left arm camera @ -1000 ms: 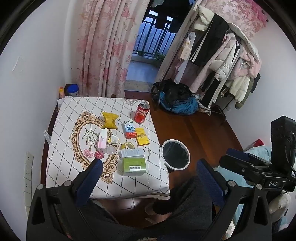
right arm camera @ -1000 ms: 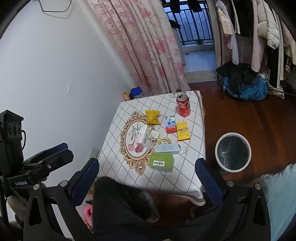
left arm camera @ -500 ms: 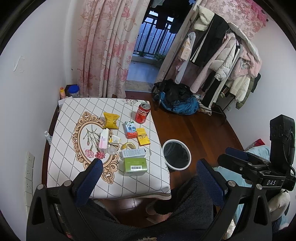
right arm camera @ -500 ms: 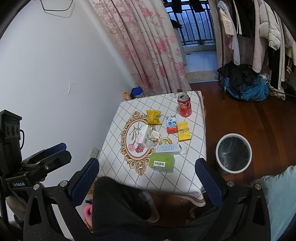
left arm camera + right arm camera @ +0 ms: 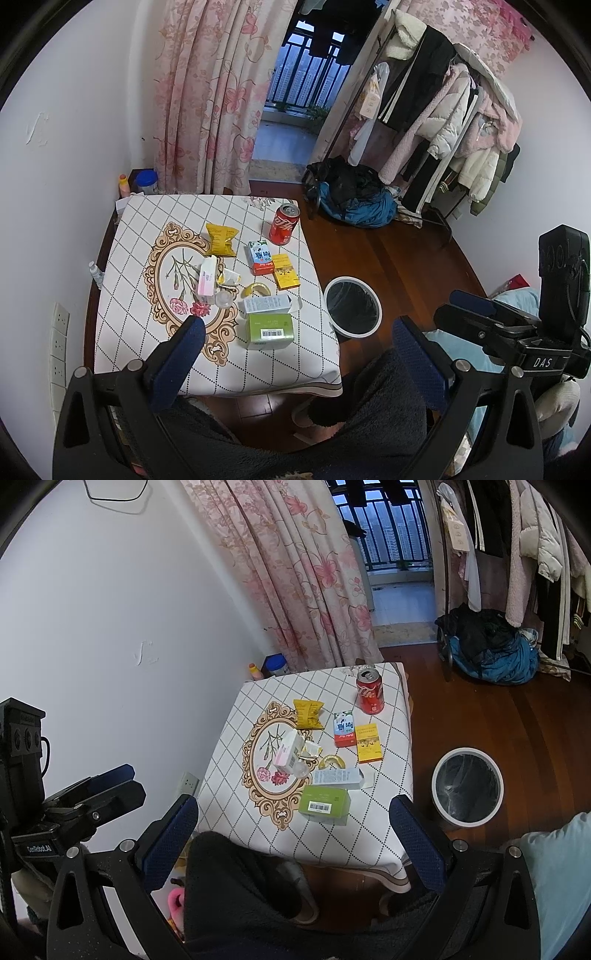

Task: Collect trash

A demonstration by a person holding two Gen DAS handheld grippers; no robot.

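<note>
Both grippers hang high above the surface (image 5: 129, 295), left gripper (image 5: 295, 354) and right gripper (image 5: 295, 827), fingers spread wide, holding nothing. Trash is scattered on the checked cloth: red can (image 5: 283, 224) at the far edge, yellow packet (image 5: 220, 240), milk carton (image 5: 343, 728), yellow box (image 5: 368, 743), green box (image 5: 269, 329) nearest. The bin (image 5: 352, 307) stands on the floor just beside the surface.
</note>
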